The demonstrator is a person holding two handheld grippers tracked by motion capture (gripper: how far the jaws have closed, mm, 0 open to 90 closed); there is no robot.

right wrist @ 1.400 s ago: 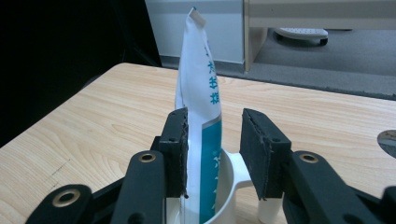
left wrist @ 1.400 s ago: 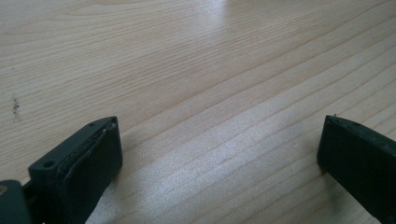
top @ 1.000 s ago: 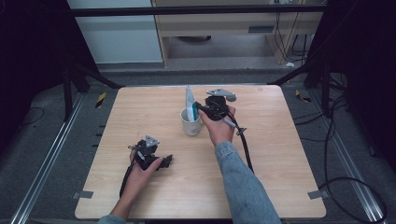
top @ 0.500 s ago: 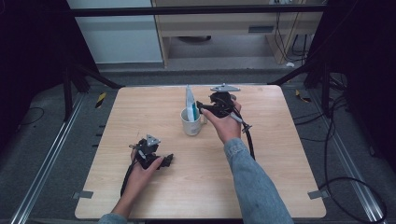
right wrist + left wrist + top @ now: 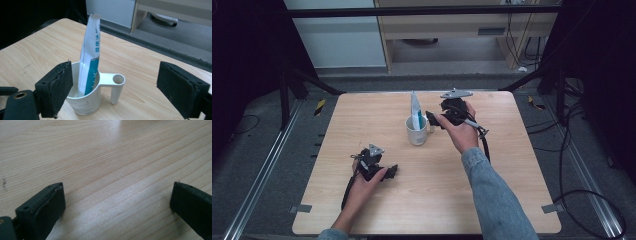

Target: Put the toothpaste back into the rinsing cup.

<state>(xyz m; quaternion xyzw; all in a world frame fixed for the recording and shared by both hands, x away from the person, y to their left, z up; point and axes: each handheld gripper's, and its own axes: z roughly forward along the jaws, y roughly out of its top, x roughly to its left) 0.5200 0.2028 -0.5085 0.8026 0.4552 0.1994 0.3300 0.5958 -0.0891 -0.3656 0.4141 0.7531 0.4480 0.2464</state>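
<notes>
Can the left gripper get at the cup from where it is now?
Probably yes. The left gripper sits low near the table's front with jaws open, and bare wood lies between it and the cup. The right gripper hangs beside the cup's far side, so approach from the near side.

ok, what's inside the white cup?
A white and teal tube stands upright in the white cup, leaning on its rim and sticking well above it. The cup's wall hides the tube's lower end and the bottom.

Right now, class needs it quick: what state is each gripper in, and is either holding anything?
Left gripper: open, nothing between its jaws, just bare table.
Right gripper: open, jaws just opened, holding nothing; the tube stands in the cup.
</notes>
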